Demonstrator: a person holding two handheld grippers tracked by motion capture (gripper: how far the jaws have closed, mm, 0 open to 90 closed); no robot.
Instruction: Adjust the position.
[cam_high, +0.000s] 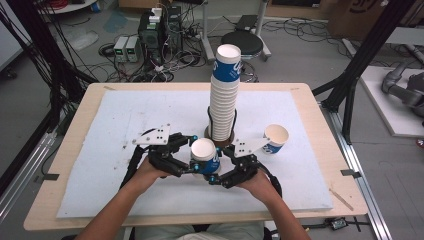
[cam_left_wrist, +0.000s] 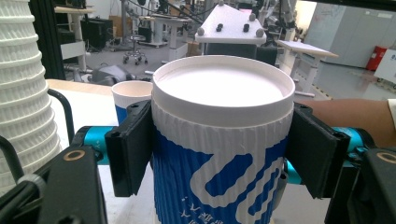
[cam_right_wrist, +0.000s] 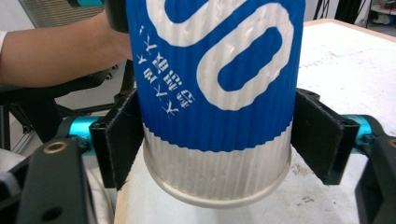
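Paper cups, foam mat, wood table, matt black grippers

The held cup (cam_left_wrist: 219, 140) is ribbed paper, matt blue and white, with a smooth white rolled rim; the tall stack (cam_high: 223, 100) behind it and the lone cup (cam_high: 276, 138) to the right look the same. Both the left gripper (cam_left_wrist: 219, 154) and the right gripper (cam_right_wrist: 219, 149) have matt black plastic jaws with rough, fuzzy pads and glossy turquoise metal fittings. The mat (cam_high: 110, 150) is pale, slightly grainy and scuffed; the table (cam_high: 75, 125) rim is light, smooth wood.
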